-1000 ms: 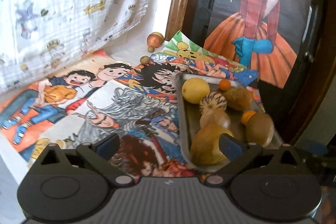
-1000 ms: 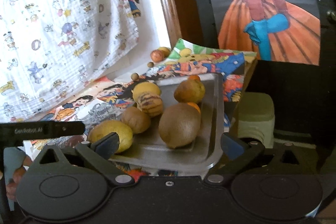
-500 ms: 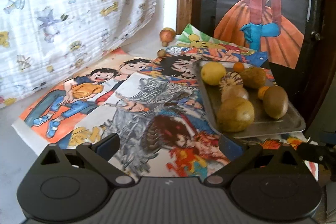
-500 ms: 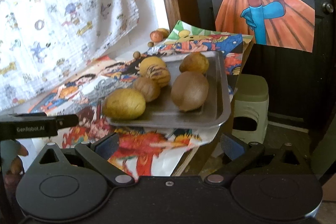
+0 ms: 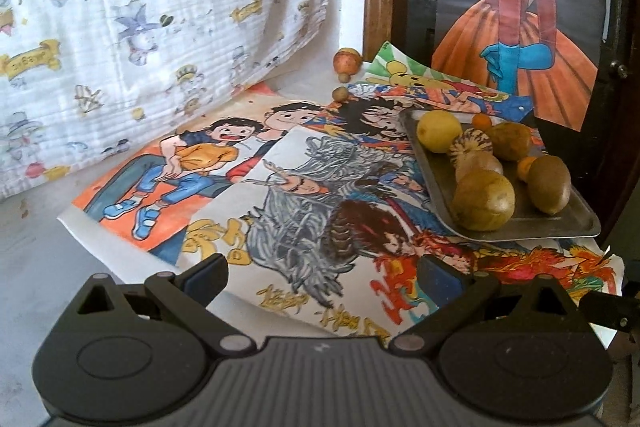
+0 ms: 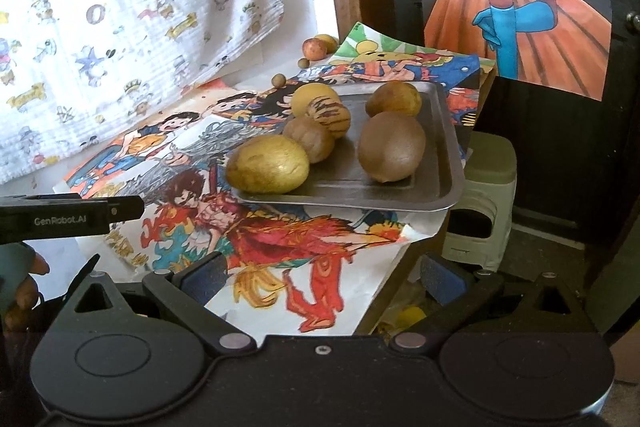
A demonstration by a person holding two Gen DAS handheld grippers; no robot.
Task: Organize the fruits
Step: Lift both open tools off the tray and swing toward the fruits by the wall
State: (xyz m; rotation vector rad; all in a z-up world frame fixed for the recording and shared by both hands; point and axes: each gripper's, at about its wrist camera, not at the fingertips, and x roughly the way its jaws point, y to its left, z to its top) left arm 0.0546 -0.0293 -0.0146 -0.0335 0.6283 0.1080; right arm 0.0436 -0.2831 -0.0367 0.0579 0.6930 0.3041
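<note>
Both claws hang wide apart and empty, operator: your left gripper (image 5: pixel 322 269) at the bottom of its frame over the coloured drawings (image 5: pixel 280 195), your right gripper (image 6: pixel 322 273) low over the paper's overhanging corner. Neither touches any fruit, so you look backed off, surveying.

Sweep left to right in the left wrist view. Upper left, the printed cloth (image 5: pixel 140 19) drapes down behind the table. At centre top, loose fruit sits near the wooden frame: a reddish fruit (image 5: pixel 345 61) with two small round ones (image 5: pixel 341 93) just below it, well apart from the tray, likely the stragglers left to gather. At right, the metal tray (image 5: pixel 560 223) holds the rest, clustered: a yellow fruit (image 5: pixel 439 130), a striped one (image 5: pixel 470 143), a large green-yellow fruit (image 5: pixel 483 205) nearest you, a brown fruit (image 5: pixel 549 183) beside it. The raised rim presumably keeps them from rolling.

Hard to make out: small orange fruits peek out between the bigger ones, mostly hidden. In the right wrist view, the left gripper's body crosses the left edge, your hand (image 6: pixel 20 279) is cut off there, and something yellow below the table stays unclear.
</note>
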